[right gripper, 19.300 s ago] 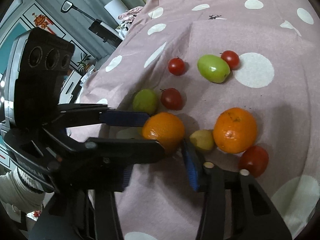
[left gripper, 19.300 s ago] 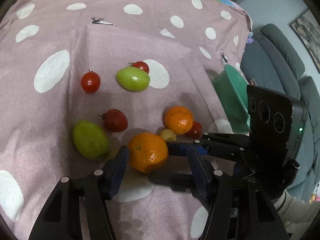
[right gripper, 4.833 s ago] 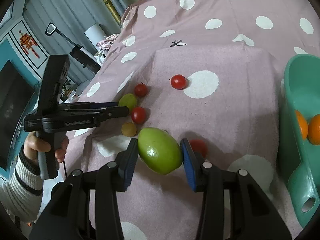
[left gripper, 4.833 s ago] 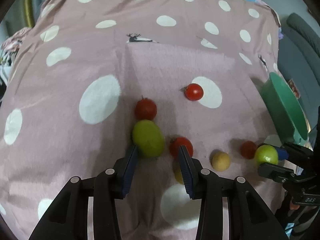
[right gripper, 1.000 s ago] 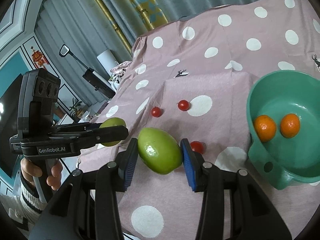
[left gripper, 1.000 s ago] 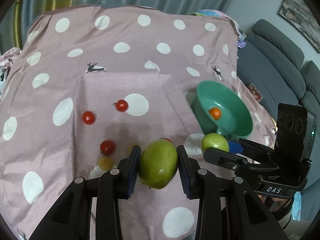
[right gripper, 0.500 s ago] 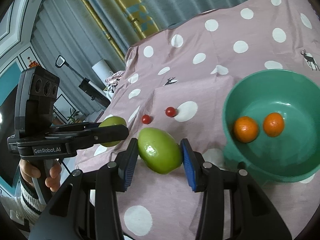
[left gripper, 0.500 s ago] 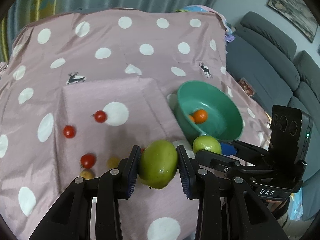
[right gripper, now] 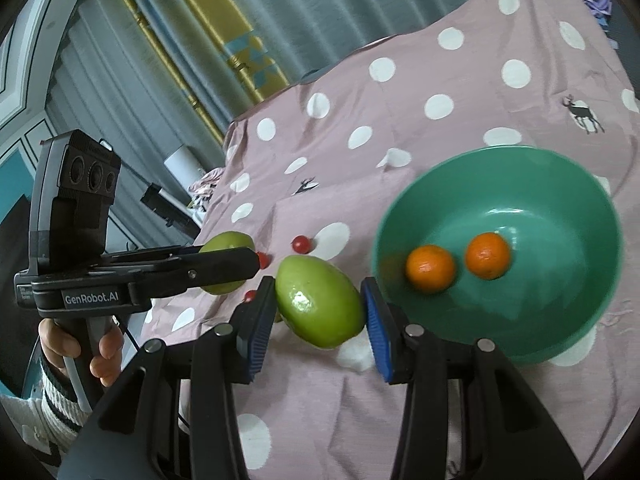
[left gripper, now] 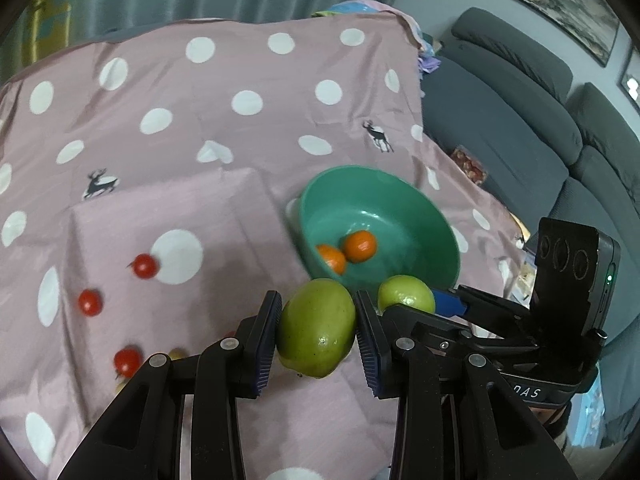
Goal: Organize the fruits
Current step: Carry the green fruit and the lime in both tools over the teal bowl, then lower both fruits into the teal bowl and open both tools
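Note:
My left gripper is shut on a green mango and holds it in the air, near the front rim of the green bowl. My right gripper is shut on a second green mango, held just left of the bowl. The bowl holds two oranges. In the left wrist view the right gripper's mango shows beside mine. In the right wrist view the left gripper shows at the left with its mango.
Several small red tomatoes lie on the pink polka-dot cloth left of the bowl. A small yellowish fruit lies near them. A grey sofa stands at the right. Curtains hang behind the table.
Both grippers have moved with their mangoes toward the bowl, which now looks nearer and larger in both views. The fruits on the cloth have not moved.

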`<state>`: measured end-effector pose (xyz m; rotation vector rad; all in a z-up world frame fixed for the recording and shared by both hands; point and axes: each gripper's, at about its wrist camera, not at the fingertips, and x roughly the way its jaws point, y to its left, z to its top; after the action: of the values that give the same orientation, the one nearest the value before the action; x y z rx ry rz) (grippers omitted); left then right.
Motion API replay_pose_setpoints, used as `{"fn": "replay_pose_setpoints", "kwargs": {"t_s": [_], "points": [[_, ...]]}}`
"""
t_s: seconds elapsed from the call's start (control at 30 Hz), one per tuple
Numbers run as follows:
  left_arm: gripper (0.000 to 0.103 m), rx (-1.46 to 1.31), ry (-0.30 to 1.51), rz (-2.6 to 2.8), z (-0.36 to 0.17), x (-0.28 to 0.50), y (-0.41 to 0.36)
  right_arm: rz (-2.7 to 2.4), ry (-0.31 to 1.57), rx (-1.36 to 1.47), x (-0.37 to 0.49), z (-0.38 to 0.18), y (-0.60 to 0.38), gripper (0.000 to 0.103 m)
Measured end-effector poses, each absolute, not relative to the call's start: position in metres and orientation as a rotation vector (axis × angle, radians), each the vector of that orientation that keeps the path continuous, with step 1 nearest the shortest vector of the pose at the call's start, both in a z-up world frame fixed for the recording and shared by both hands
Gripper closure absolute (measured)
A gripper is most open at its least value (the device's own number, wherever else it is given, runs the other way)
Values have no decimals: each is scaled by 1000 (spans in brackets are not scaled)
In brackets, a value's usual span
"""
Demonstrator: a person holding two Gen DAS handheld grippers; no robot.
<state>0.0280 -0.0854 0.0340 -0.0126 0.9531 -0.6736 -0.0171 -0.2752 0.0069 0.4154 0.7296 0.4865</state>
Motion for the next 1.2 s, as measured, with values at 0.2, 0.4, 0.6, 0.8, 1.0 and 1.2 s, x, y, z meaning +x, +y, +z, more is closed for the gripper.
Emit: {"fn": "replay_pose_setpoints", "kwargs": {"t_s": [0.2, 0.4, 0.6, 0.8, 1.0, 1.2], "points": [[66, 2, 971, -706, 31, 37, -106, 427, 714, 417, -17, 7, -291, 60], [66, 38, 988, -725, 26, 44, -125, 365, 697, 405, -17, 8, -306, 60], [66, 69, 1008, -737, 21, 51, -144, 321, 691, 394, -15, 4, -317, 60], [66, 95, 1027, -739, 16, 56, -159, 295, 691, 385, -12, 4, -321, 60], [66, 130, 1045, -744, 8, 59, -172, 262, 697, 364, -11, 1, -324, 60], [66, 157, 1063, -752, 2, 60, -183, 249, 703, 359, -10, -1, -326, 59]]}}
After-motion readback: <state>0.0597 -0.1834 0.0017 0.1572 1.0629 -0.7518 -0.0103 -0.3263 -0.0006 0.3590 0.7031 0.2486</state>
